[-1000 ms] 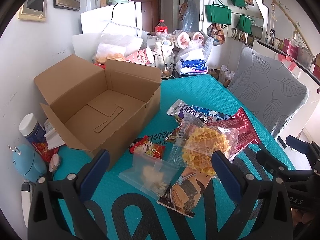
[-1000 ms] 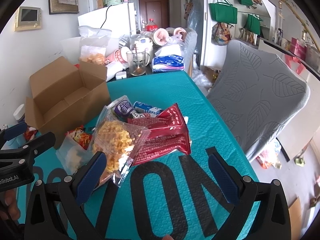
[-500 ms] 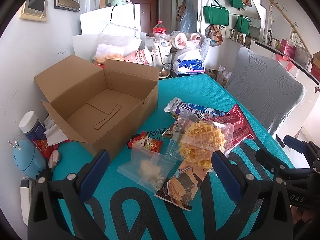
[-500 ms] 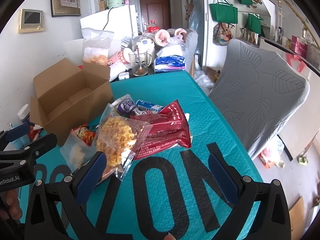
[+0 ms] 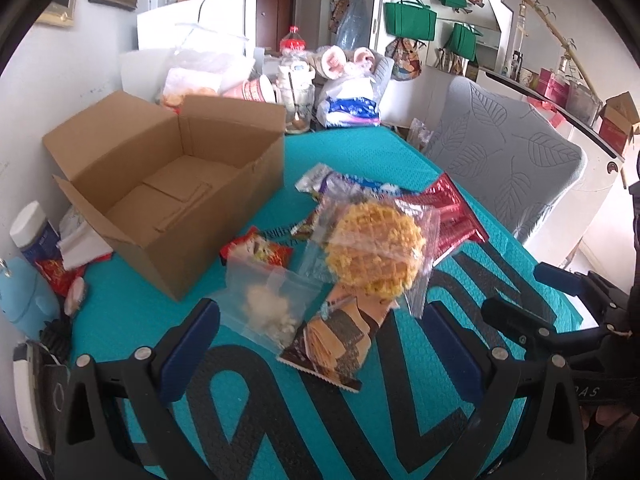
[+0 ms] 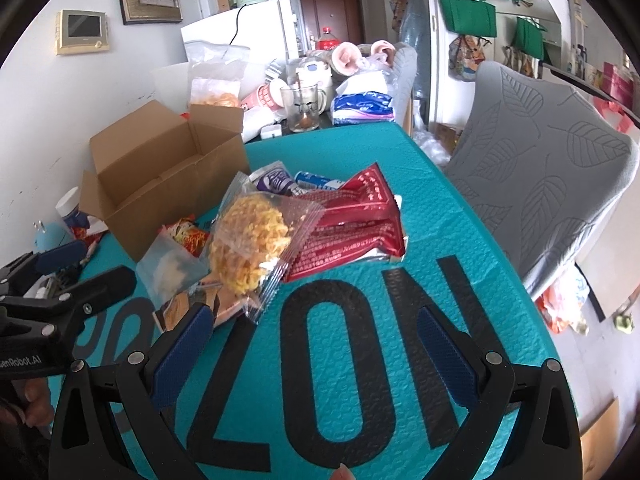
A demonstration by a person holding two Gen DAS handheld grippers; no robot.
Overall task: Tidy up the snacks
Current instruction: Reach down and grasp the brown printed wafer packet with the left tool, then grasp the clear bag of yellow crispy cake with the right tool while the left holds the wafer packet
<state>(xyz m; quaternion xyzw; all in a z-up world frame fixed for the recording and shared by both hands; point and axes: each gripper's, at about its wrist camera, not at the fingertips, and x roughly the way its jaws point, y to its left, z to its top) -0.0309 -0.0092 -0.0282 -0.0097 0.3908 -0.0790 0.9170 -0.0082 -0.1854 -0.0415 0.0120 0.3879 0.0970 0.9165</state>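
An open cardboard box (image 5: 168, 188) (image 6: 160, 184) stands empty at the left of the teal table mat (image 5: 360, 152). A pile of snacks lies to its right: a clear bag with a yellow waffle (image 5: 374, 250) (image 6: 252, 242), a red packet (image 5: 448, 216) (image 6: 356, 228), a small clear bag of crumbs (image 5: 268, 308) (image 6: 170, 268), a brown biscuit pack (image 5: 340, 340), a small red snack pack (image 5: 260, 250) and a purple-and-blue wrapper (image 5: 348, 184) (image 6: 280, 180). My left gripper (image 5: 324, 344) is open just in front of the pile. My right gripper (image 6: 316, 344) is open over the mat, right of the pile.
A glass mug (image 6: 304, 106), cups, bags and a white tissue pack (image 6: 364, 104) crowd the table's far end. A grey leaf-patterned chair (image 6: 548, 184) stands at the right. A blue bottle (image 5: 20, 300) and a white-capped jar (image 5: 34, 236) sit left of the box.
Both grippers have moved forward and a little lower toward the snack pile, which now looks larger. Both stay open. Nothing on the table has moved.
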